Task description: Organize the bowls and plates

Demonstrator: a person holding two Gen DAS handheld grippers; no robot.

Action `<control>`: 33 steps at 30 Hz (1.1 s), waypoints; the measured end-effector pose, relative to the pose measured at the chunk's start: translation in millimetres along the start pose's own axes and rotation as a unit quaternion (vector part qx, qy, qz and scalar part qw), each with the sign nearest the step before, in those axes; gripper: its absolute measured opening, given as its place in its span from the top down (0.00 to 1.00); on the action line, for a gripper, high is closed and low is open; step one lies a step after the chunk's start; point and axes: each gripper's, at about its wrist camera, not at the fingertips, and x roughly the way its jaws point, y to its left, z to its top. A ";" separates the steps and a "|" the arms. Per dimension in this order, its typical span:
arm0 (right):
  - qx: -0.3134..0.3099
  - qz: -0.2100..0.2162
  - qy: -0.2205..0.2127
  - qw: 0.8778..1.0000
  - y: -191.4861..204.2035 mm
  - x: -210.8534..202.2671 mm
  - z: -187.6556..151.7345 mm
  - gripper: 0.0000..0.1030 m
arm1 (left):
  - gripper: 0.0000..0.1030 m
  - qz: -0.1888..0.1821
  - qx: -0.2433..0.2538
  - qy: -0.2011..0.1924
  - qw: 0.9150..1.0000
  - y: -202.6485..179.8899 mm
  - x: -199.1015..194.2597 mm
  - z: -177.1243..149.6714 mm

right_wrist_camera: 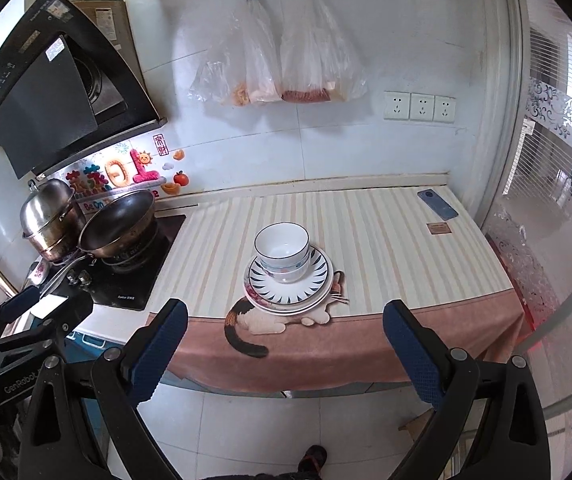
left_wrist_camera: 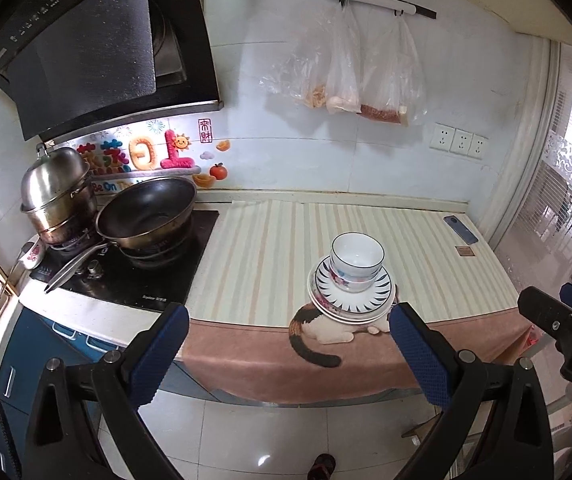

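The bowls are sitting nested one inside another, white with a dark rim on the top one, right in the middle of the stack of plates. The top plate is showing dark blue ray marks around its rim, and the whole stack is resting near the front edge of the tabletop, partly covering a cat picture on the striped cloth.

Both tools are hanging back over the floor, well apart from the dishes. The left gripper is holding its jaws wide open, blue pads facing each other with nothing between them. The right gripper is doing the same, jaws spread wide and gripping nothing; the stack is showing in the gap between its fingers, farther off.

Out to the left, a dark wok is sitting on the black stove beside a steel steamer pot. At the far right corner of the tabletop a phone is lying flat. Clear plastic bags are hanging from a wall rail above.
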 end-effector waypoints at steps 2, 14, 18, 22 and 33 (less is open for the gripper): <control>-0.002 -0.001 -0.002 1.000 4.1 -6.3 -5.1 0.03 | 0.00 0.001 0.000 -0.003 1.000 3.1 -5.4 -3.9; -0.012 -0.019 -0.014 1.000 13.9 -24.4 -16.0 0.03 | 0.00 0.004 0.002 -0.009 1.000 9.7 -23.2 -12.8; -0.013 -0.022 -0.017 1.000 14.7 -26.4 -16.9 0.03 | 0.00 0.007 0.009 -0.014 1.000 8.1 -28.0 -13.9; -0.014 -0.021 -0.016 1.000 14.6 -27.0 -17.4 0.03 | 0.00 0.008 0.011 -0.017 1.000 8.2 -31.2 -14.9; -0.014 -0.023 -0.020 0.999 16.1 -32.5 -17.7 0.03 | 0.00 0.006 0.013 -0.021 1.000 9.0 -34.5 -14.4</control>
